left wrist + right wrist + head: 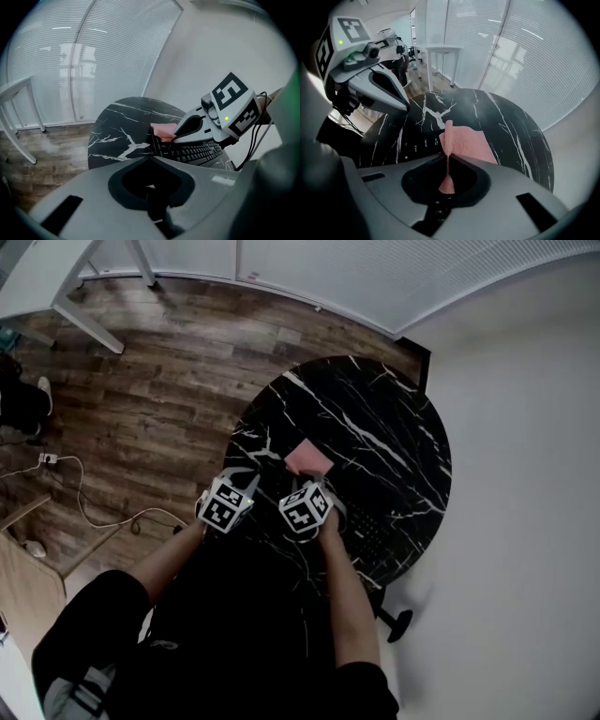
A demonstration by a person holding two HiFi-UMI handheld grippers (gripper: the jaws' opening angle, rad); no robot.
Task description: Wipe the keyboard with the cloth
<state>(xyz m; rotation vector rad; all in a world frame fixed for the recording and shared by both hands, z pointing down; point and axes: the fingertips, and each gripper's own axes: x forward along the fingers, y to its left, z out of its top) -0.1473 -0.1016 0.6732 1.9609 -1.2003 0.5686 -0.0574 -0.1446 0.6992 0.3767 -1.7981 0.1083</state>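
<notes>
At the far end of the keyboard point(192, 152), the pink cloth point(465, 140) lay partly flat on the table point(375, 418), with one edge drawn up into a fold. Whether the flat part overlapped the keys could not be told.

Right tool point(447, 158): jaws clamped on the raised fold, a strip of cloth showing between them behind the tips. It was held over the keyboard's end.

Left tool point(151, 158): jaws together with nothing between them. It was held left of the keyboard, clear of it, above the table's near edge. The two marker cubes sat close side by side, not touching.

Keyboard: black, lying on the right-hand part of the table.

Table: round, black marble with white veins.

Left of the keyboard, past the table's edge, was a wooden floor point(159, 409) with a white cable point(84, 493) trailing across it.
</notes>
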